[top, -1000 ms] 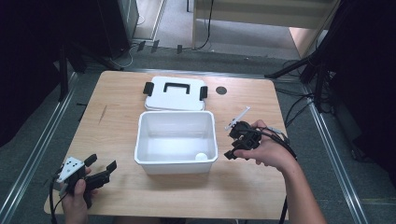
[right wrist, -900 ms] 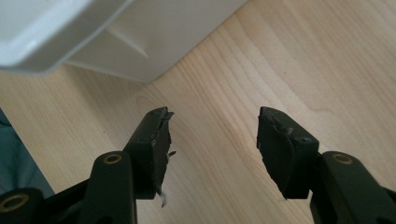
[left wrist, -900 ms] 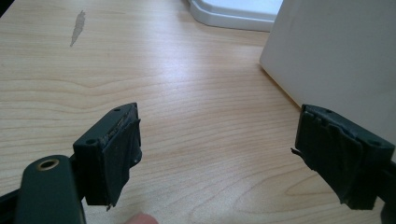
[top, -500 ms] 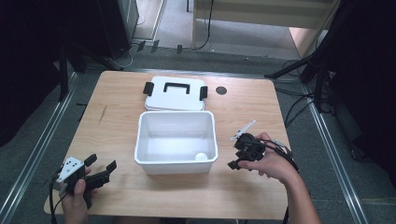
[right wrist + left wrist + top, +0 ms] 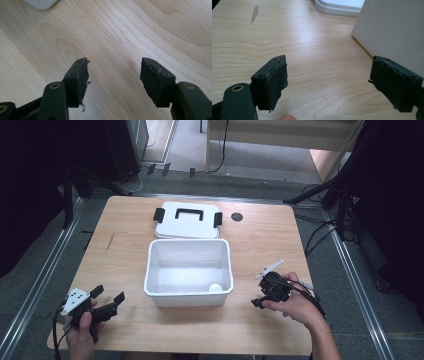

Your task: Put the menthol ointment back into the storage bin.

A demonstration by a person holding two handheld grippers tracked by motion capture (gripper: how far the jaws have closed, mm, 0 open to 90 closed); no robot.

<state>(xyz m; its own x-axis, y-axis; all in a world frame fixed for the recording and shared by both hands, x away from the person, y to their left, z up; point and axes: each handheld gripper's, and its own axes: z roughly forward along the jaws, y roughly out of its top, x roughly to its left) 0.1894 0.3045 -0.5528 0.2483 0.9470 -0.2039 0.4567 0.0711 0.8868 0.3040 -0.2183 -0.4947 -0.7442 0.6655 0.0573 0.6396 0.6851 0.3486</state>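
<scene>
From above, a pale wooden worktop [image 5: 130, 250] carries an open white plastic bin [image 5: 189, 271] at its centre. Inside the bin, near its front right corner, lies a small round white object [image 5: 215, 288], too small to identify. Just behind the bin, touching or nearly touching its far wall, the white lid [image 5: 187, 220] lies flat, with a black handle on top and a black clip at each end. A small dark round spot [image 5: 237, 216] sits on the worktop to the right of the lid.

At the front left corner of the worktop, a hand [image 5: 80, 332] holds the left gripper [image 5: 106, 301], its jaws spread apart and pointing towards the bin. To the right of the bin, the other hand [image 5: 295, 306] holds the right gripper [image 5: 261, 296], well apart from the bin.

The left gripper view adds close detail: its two black jaws stand wide open with nothing between them, low over the wood grain, with the bin's white side wall [image 5: 394, 32] near the right jaw, a corner of the lid [image 5: 337, 6] farther off, and a grey smudge [image 5: 255, 13] on the wood.

The right gripper view shows its jaws likewise open and empty above bare wood, with a rounded white corner [image 5: 41, 3] at the top edge.
</scene>
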